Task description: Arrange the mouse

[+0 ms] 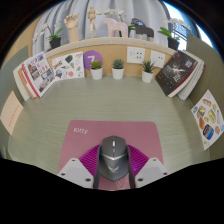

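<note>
Clearly we have the mouse (113, 157) between our fingers (113, 172), which close on its two flanks (as far as we can judge, touching), so it cannot slip sideways. It sits at the near edge of the pink mat (112, 139) on the worktop (60, 115), the natural home for it. Three potted plants (118, 68) stand well beyond, clear of our work.

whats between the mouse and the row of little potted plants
In the gripper view, the pink mouse mat under the mouse, then bare green desk up to the potted plants.
</note>
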Tool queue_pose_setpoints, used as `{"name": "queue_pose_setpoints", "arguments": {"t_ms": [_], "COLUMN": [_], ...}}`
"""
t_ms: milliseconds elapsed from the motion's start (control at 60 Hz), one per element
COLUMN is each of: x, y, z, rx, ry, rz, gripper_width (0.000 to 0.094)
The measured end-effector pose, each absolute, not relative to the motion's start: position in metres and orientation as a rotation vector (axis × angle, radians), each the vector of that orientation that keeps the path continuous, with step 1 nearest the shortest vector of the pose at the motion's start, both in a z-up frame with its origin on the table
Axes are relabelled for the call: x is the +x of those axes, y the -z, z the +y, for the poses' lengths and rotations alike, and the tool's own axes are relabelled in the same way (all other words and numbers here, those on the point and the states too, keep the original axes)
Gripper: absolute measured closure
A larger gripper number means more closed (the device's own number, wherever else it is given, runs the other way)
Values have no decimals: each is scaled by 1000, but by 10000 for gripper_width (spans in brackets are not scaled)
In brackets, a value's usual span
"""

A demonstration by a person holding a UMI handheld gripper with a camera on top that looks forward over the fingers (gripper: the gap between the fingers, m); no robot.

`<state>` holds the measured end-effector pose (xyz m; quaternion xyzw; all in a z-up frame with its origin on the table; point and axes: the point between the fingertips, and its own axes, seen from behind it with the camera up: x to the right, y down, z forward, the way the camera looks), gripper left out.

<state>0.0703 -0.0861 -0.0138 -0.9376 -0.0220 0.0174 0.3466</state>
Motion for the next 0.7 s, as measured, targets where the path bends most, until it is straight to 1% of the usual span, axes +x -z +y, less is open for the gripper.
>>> {"name": "queue_pose_setpoints", "arguments": {"t_ms": [83, 100, 117, 133, 167, 200, 233, 267, 333, 517, 617, 700], "x": [71, 72, 75, 78, 82, 84, 84, 84, 74, 29, 4, -10], "y": [14, 14, 14, 14, 12, 7, -1, -12, -41, -136, -174, -195], "z": [-87, -87, -89, -90, -92, -93, -95, -97, -101, -130, -153, -171], "rx": [-2448, -2454, -2463, -2471, -2486, -2485, -2480, -2472, -2440, -2344, -2314, -2293], "ry": [-43, -41, -34, -20, -3, 7, 10, 14, 5, -65, -130, -154], "rz": [-51, -45, -36, -26, -15, -7, 1, 7, -15, -87, -83, -94], "gripper_width": [447, 416, 325, 285, 74, 64, 99, 87, 78, 74, 65, 67]}}
